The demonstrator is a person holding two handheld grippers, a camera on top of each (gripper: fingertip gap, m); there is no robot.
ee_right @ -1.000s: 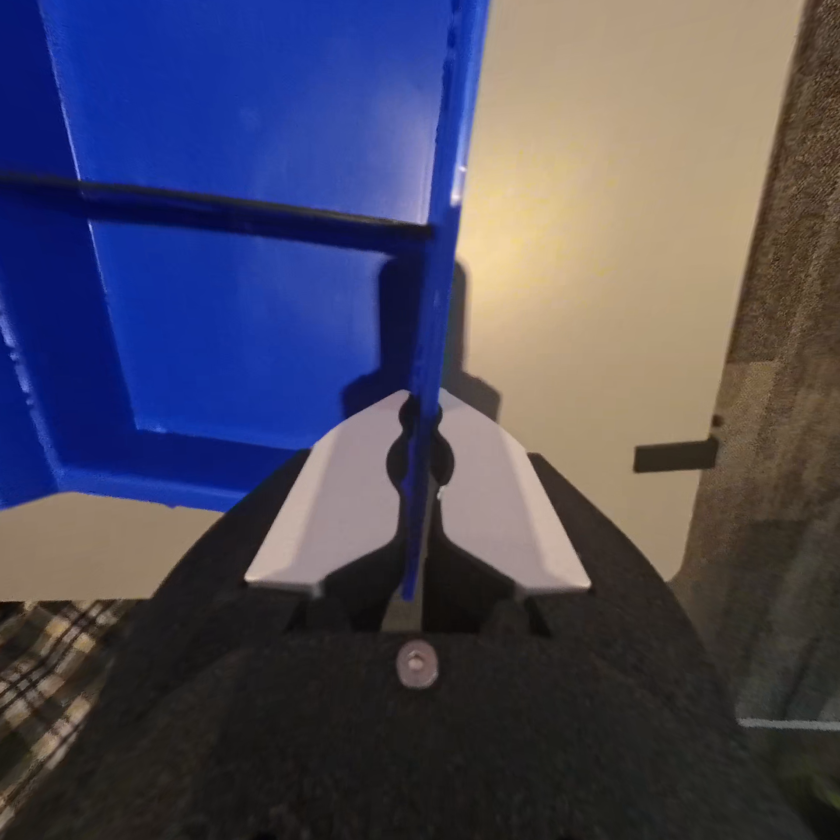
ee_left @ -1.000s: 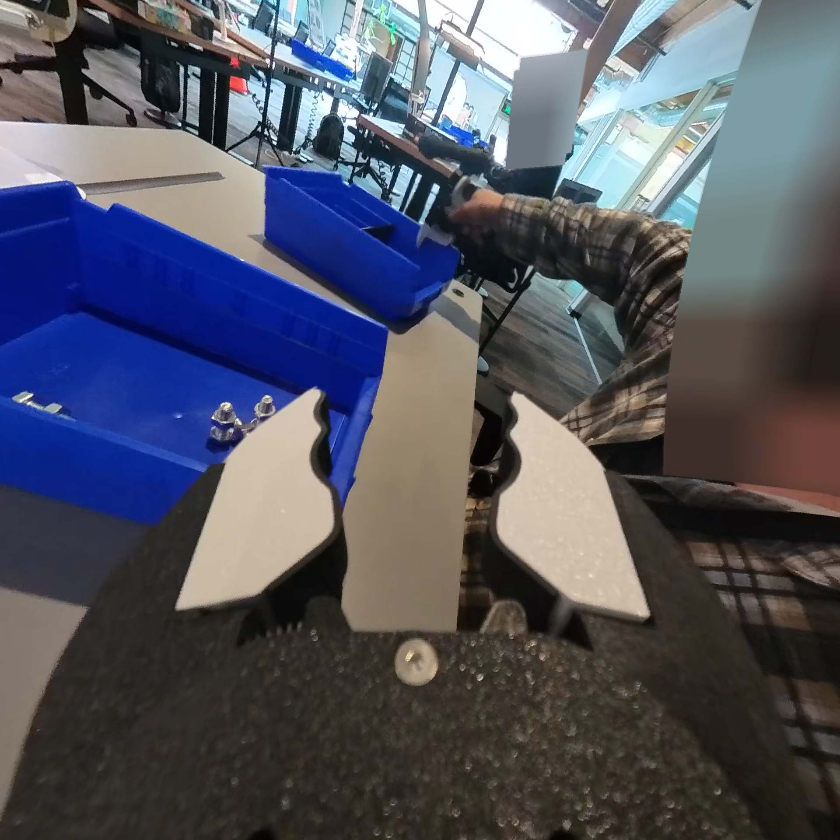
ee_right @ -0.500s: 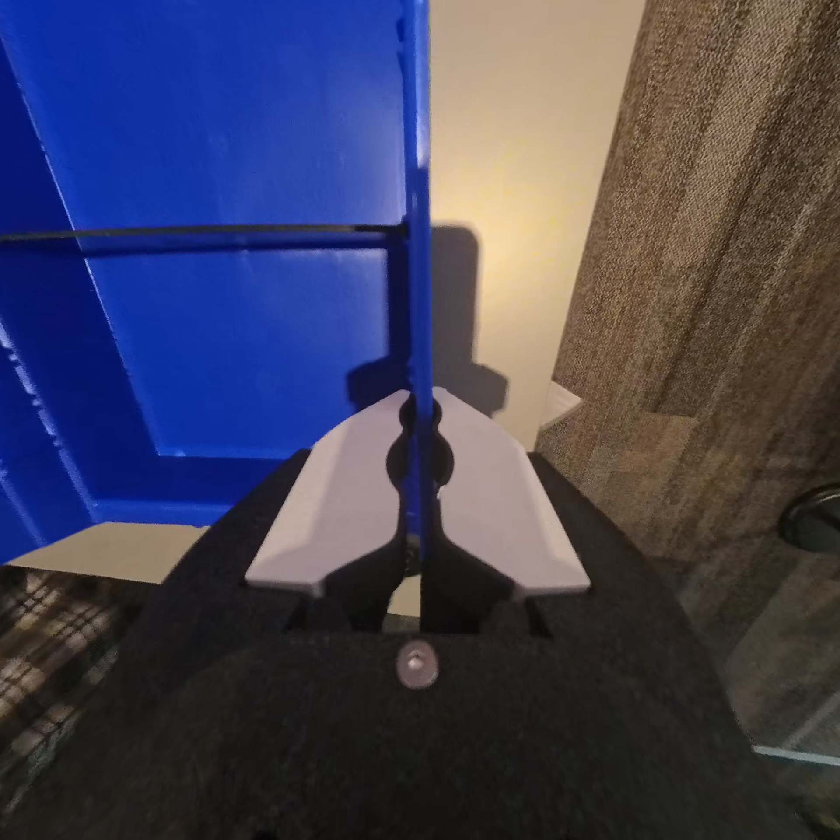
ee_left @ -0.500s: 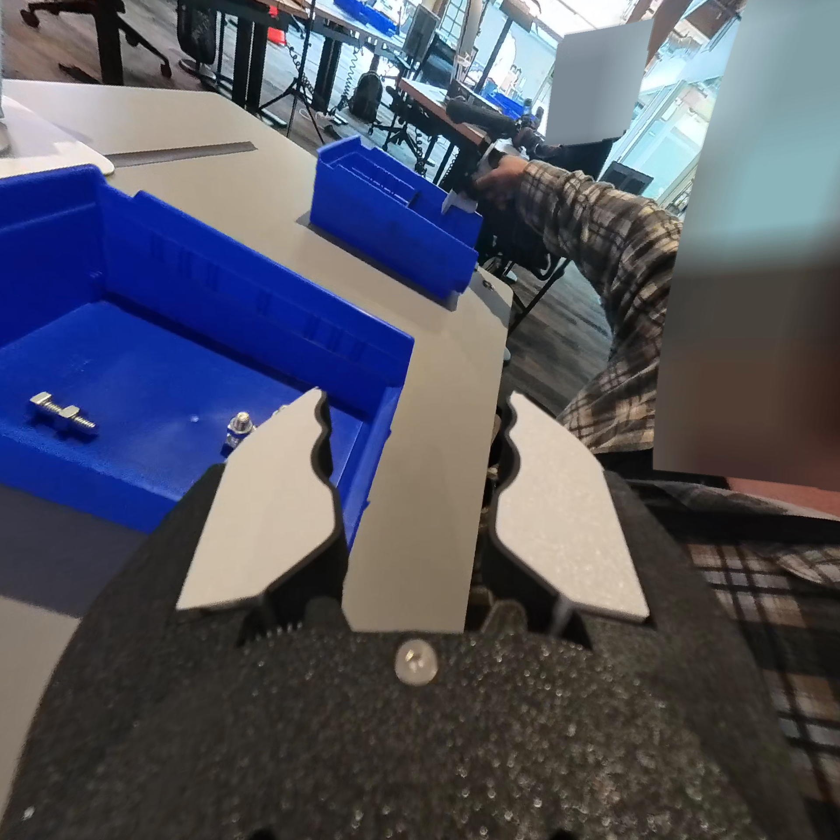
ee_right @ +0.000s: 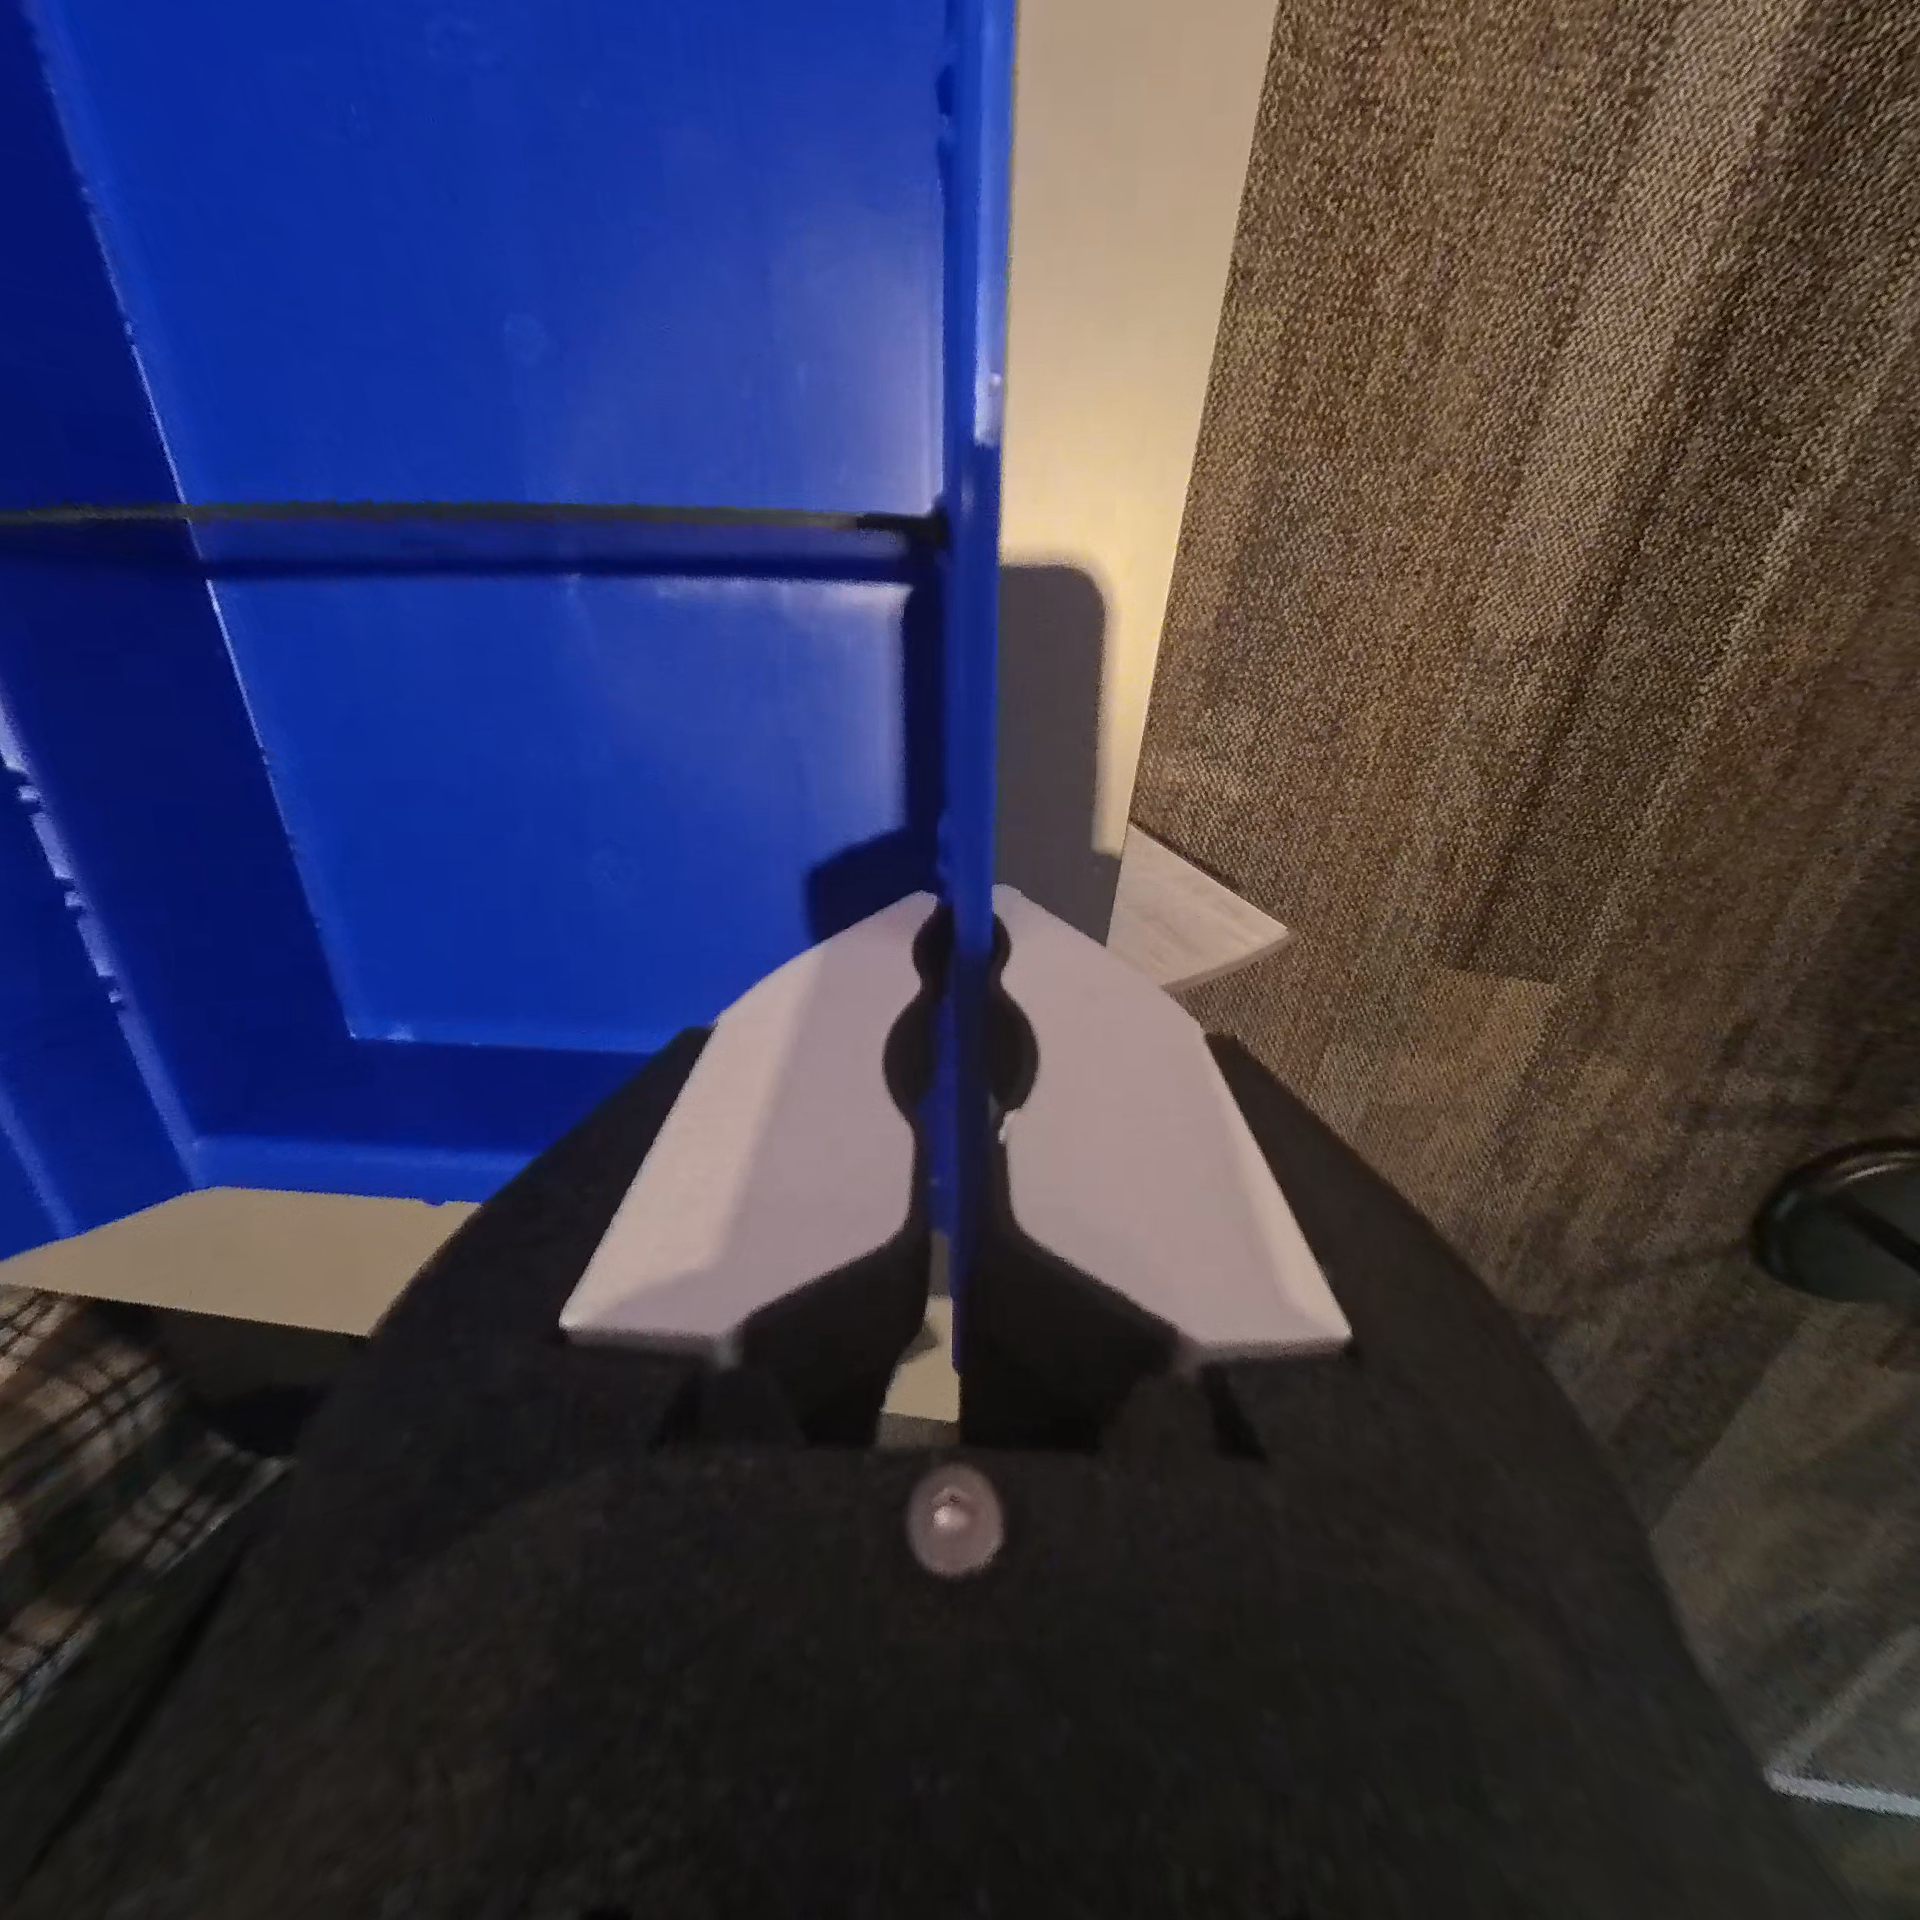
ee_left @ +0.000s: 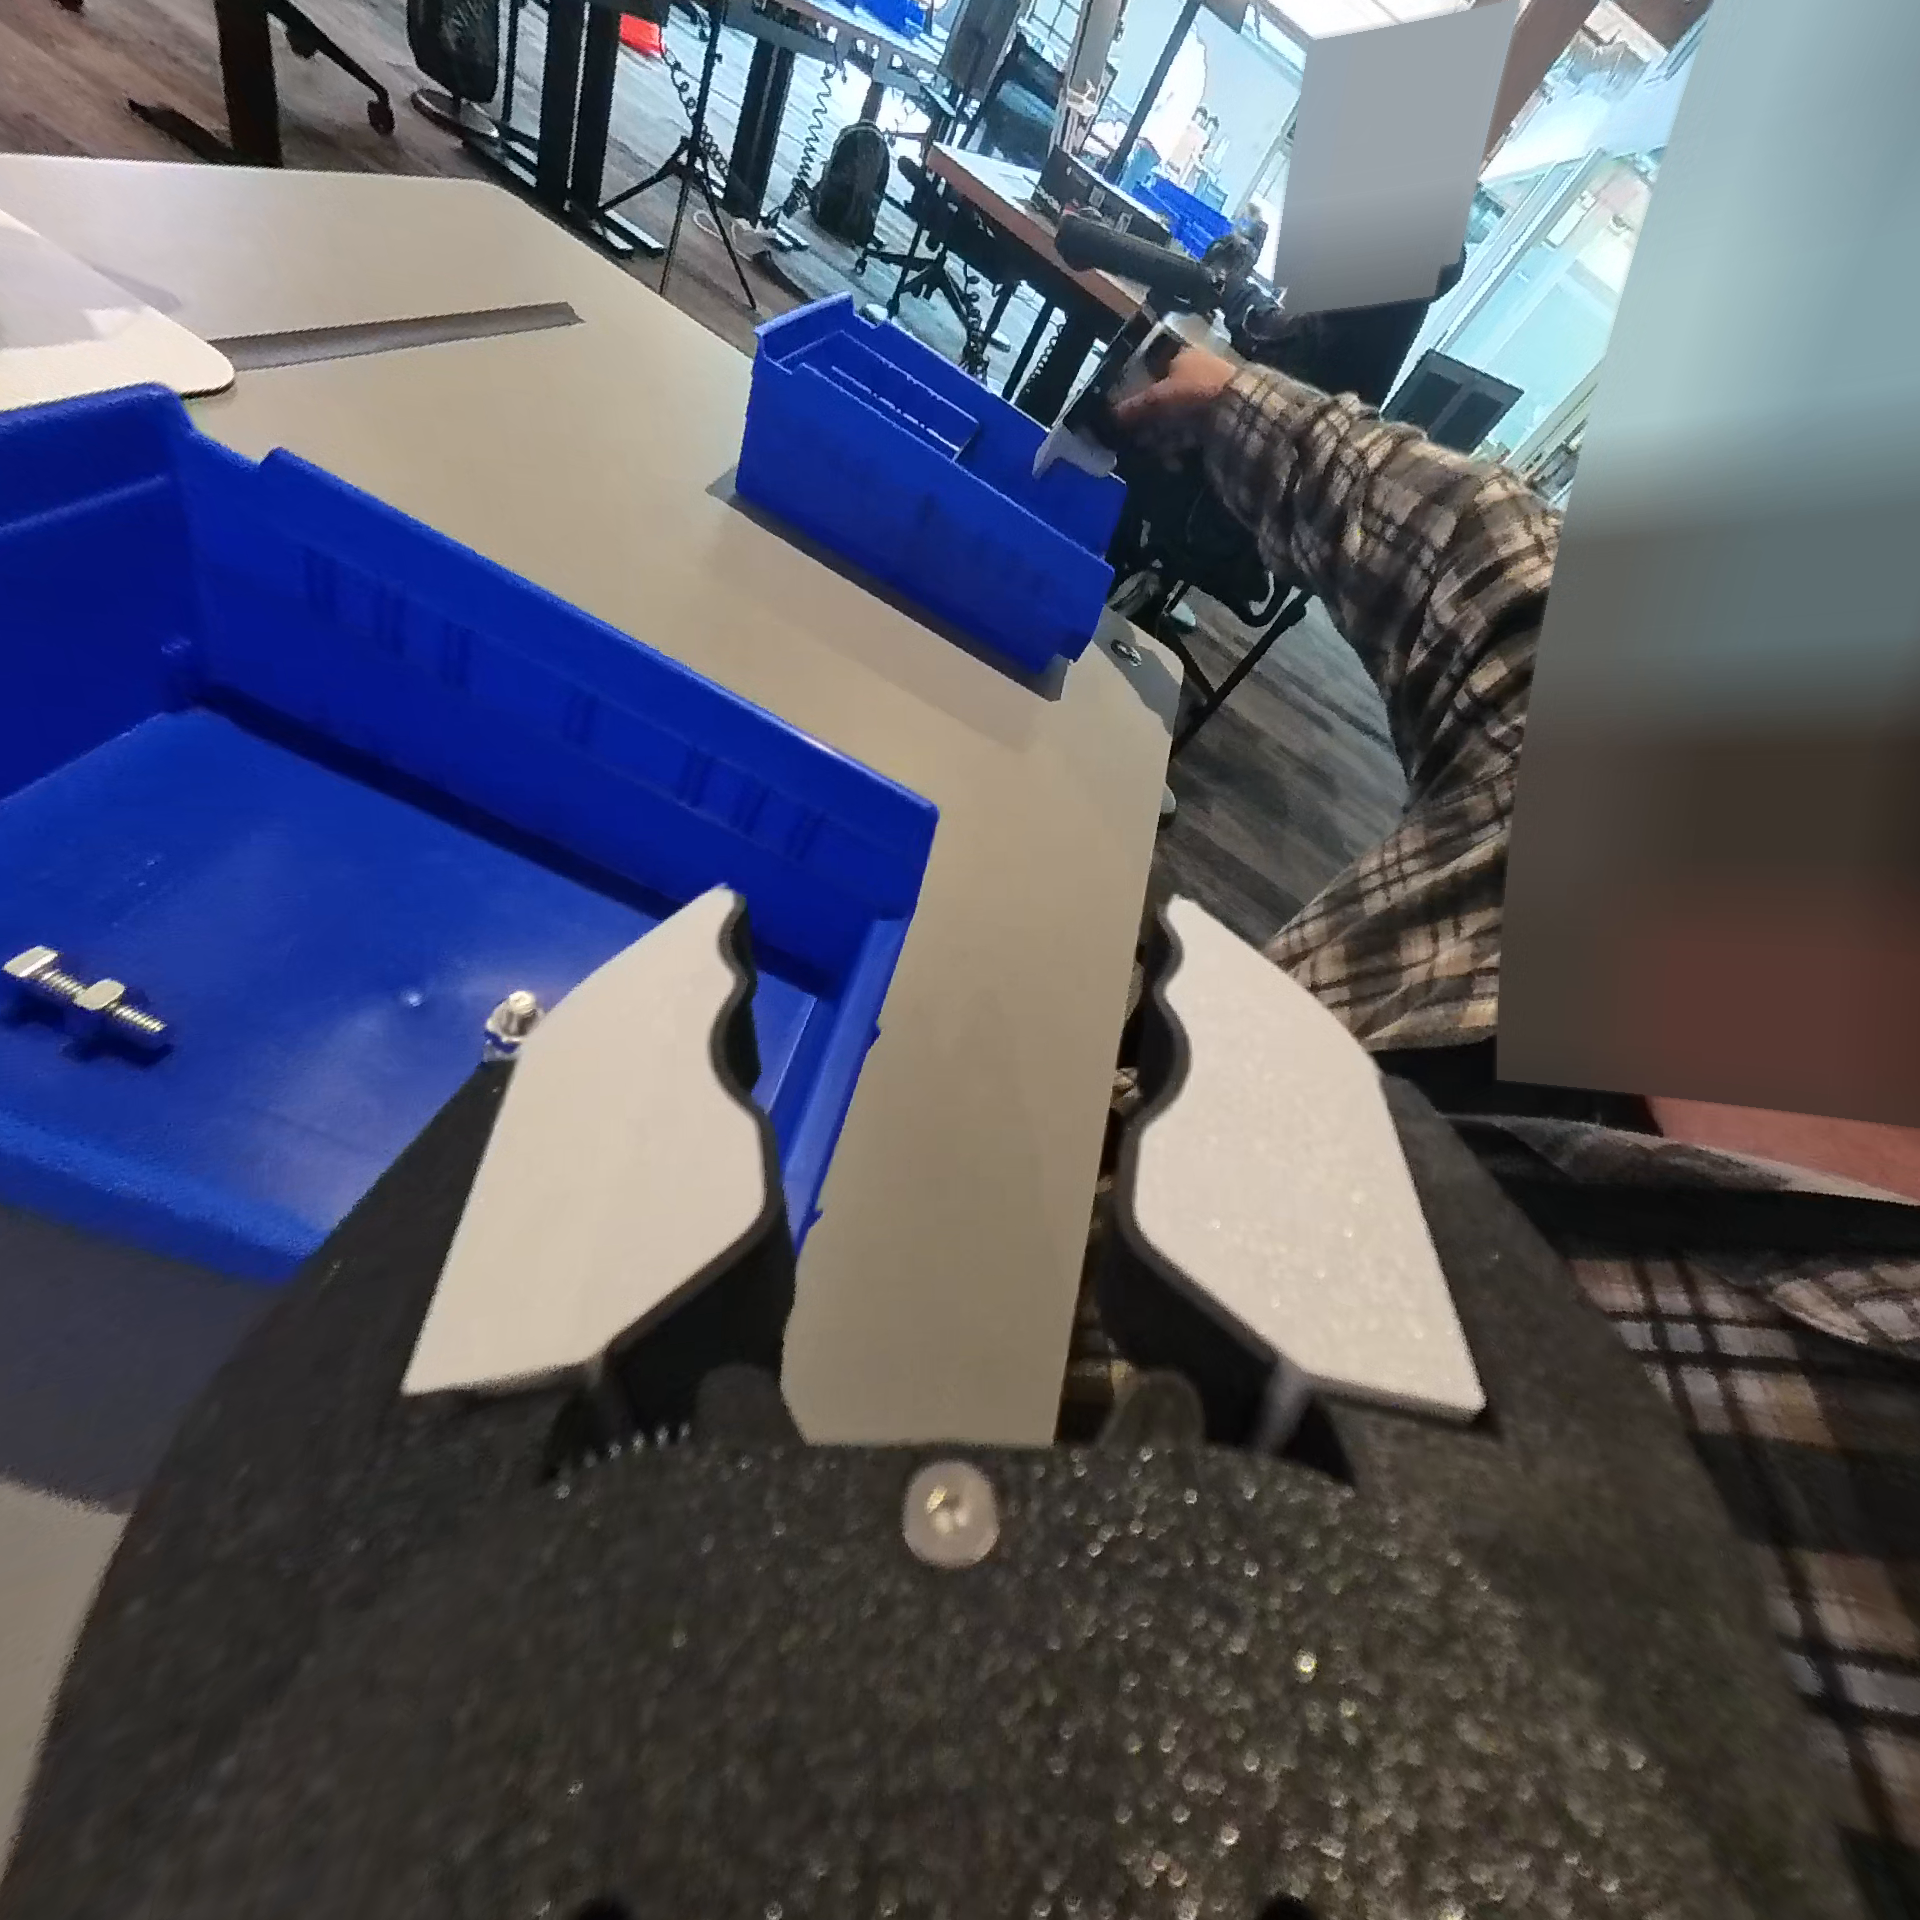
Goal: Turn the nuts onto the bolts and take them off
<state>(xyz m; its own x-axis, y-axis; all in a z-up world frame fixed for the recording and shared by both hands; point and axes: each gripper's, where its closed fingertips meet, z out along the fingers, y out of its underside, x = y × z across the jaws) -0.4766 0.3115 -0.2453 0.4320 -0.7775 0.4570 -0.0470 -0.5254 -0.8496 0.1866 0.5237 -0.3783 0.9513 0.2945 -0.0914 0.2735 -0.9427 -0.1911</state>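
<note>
The right tool (ee_right: 961,925) is clamped on the thin side wall of a blue bin (ee_right: 520,364), probably to drag or steady it on the bench (ee_left: 987,831). The left tool (ee_left: 951,935) hangs spread and empty over the bench's right edge. Only the left wrist view shows the hardware: a bolt with a nut (ee_left: 83,1006) and another small fastener (ee_left: 511,1023) lie in the near bin (ee_left: 582,717); the far bin looks empty.

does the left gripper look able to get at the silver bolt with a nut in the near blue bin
Probably yes: the left gripper is open and empty, and the silver bolt lies uncovered on the floor of the open-topped near blue bin.
</note>
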